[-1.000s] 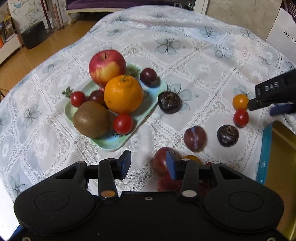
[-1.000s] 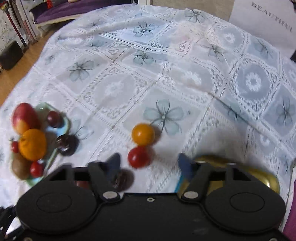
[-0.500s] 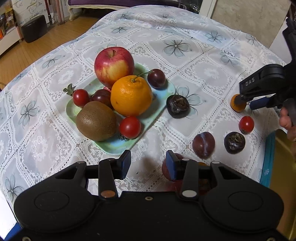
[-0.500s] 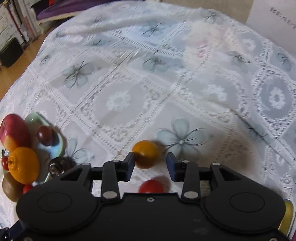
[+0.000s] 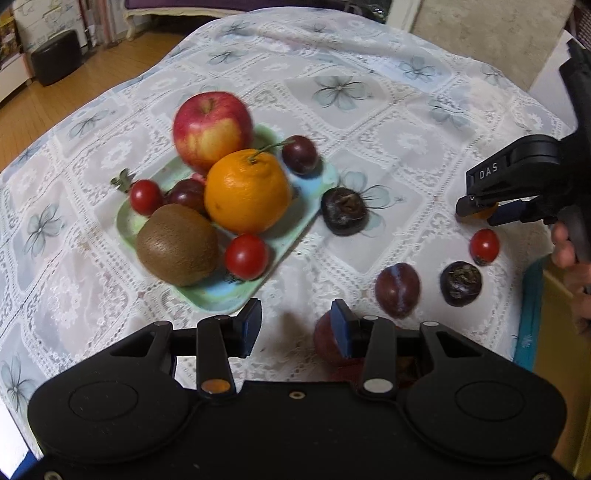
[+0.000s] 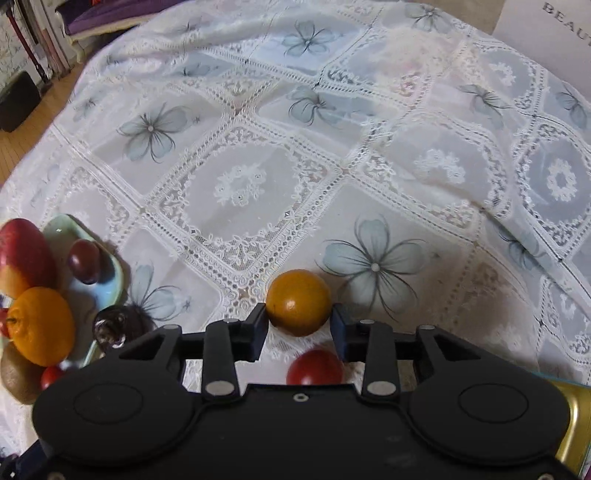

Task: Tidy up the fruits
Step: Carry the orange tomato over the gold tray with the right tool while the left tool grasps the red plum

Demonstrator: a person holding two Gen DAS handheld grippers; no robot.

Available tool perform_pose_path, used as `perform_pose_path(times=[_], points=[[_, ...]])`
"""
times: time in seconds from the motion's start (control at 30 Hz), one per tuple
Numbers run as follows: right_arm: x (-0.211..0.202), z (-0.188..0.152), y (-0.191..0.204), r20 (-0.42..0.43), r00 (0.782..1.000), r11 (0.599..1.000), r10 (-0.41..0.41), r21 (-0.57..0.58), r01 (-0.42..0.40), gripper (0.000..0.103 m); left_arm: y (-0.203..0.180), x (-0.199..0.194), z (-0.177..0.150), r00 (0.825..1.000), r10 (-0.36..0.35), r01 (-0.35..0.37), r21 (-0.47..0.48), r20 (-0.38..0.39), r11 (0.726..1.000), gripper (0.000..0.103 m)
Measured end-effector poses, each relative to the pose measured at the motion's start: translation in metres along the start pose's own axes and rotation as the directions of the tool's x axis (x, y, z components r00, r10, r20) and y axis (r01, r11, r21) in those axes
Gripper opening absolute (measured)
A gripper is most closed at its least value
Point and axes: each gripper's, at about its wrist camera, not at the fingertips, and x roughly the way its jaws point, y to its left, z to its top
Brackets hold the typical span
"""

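On the pale green tray [image 5: 207, 295] lie one apple [image 5: 212, 129], one orange [image 5: 246, 192], one kiwi [image 5: 177, 249], two red cherry tomatoes [image 5: 246, 256], one stemmed cherry [image 5: 300, 154] and one more dark fruit half hidden behind the orange; loose on the cloth are two dark wrinkled fruits [image 5: 344, 211], one plum [image 5: 398, 290], one red cherry tomato [image 5: 484, 246] and one yellow-orange tomato [image 6: 298, 302]; another reddish fruit [image 5: 325, 338] sits partly hidden behind the left gripper's right finger; what is under that gripper cannot be made out.

The tabletop wears a white lace cloth [image 6: 240, 184] printed with grey-blue flowers; beyond it are a wooden floor [image 5: 85, 81], a dark stool [image 5: 57, 55] and a purple-cushioned seat [image 6: 110, 18]; a gold tin [image 6: 572, 424] with a teal edge lies at the right.

The left gripper [image 5: 295, 325] is spread wide with nothing between its fingers, hovering just before the tray's near corner; the right gripper [image 6: 298, 325] brackets the yellow-orange tomato, its pads at either side, though whether they press it I cannot tell; the red tomato lies just behind it.
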Motion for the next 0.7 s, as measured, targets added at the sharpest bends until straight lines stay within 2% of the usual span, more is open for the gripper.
perform_pose_path(times=[0.13, 0.23, 0.5, 0.7], points=[[-0.025, -0.015, -0.008, 0.016, 0.999, 0.999, 0.034, -0.005, -0.034, 0.036, -0.013, -0.002, -0.003, 1.000, -0.031, 0.031, 0.057, 0.002, 0.998, 0.050], [-0.040, -0.030, -0.010, 0.028, 0.999, 0.999, 0.043, -0.023, -0.043, 0.036, -0.019, 0.004, -0.004, 1.000, -0.005, 0.006, 0.086, -0.015, 0.996, 0.051], [-0.075, -0.085, -0.029, 0.052, 0.997, 0.996, 0.061, -0.074, -0.057, 0.036, -0.024, 0.019, -0.005, 1.000, -0.005, 0.007, 0.083, -0.025, 0.996, 0.054], [-0.088, -0.124, -0.070, 0.054, 0.994, 0.995, 0.097, -0.020, -0.096, 0.036, -0.025, 0.024, -0.007, 1.000, -0.006, 0.007, 0.061, -0.012, 0.998, 0.054]])
